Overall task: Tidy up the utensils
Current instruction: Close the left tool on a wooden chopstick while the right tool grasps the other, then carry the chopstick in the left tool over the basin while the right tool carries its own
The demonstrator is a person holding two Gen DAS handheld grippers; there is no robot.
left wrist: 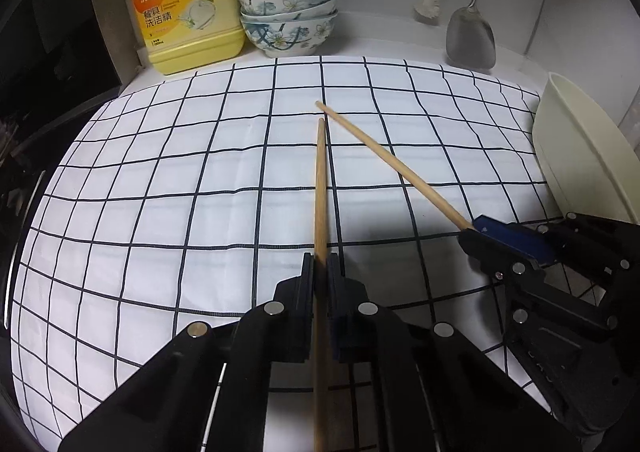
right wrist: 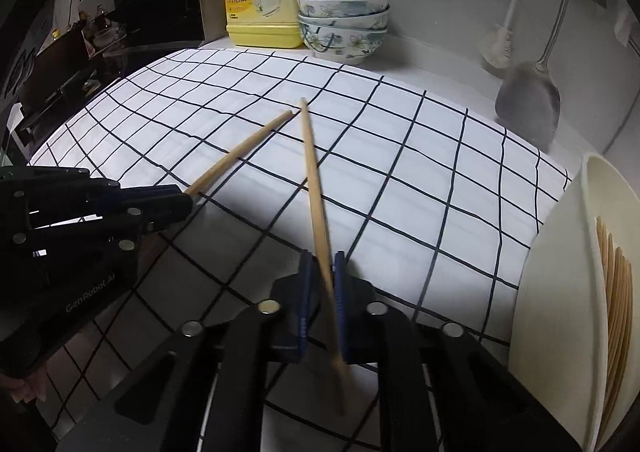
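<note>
My left gripper (left wrist: 320, 266) is shut on a wooden chopstick (left wrist: 321, 188) that points forward above the checked cloth (left wrist: 180, 172). My right gripper (right wrist: 322, 266) is shut on a second chopstick (right wrist: 314, 180). In the left wrist view the right gripper (left wrist: 472, 230) shows at the right with its chopstick (left wrist: 392, 160). In the right wrist view the left gripper (right wrist: 188, 196) shows at the left with its chopstick (right wrist: 244, 150). The two tips nearly meet above the middle of the cloth. A cream holder (right wrist: 560, 292) at the right contains several chopsticks (right wrist: 616, 316).
A yellow detergent jug (left wrist: 186, 4) and stacked floral bowls (left wrist: 288, 16) stand at the back. A metal spatula (left wrist: 472, 40) and a brush (left wrist: 428, 0) hang on the back wall. The cream holder (left wrist: 580, 156) stands at the cloth's right edge. A dark stove (left wrist: 48, 72) lies left.
</note>
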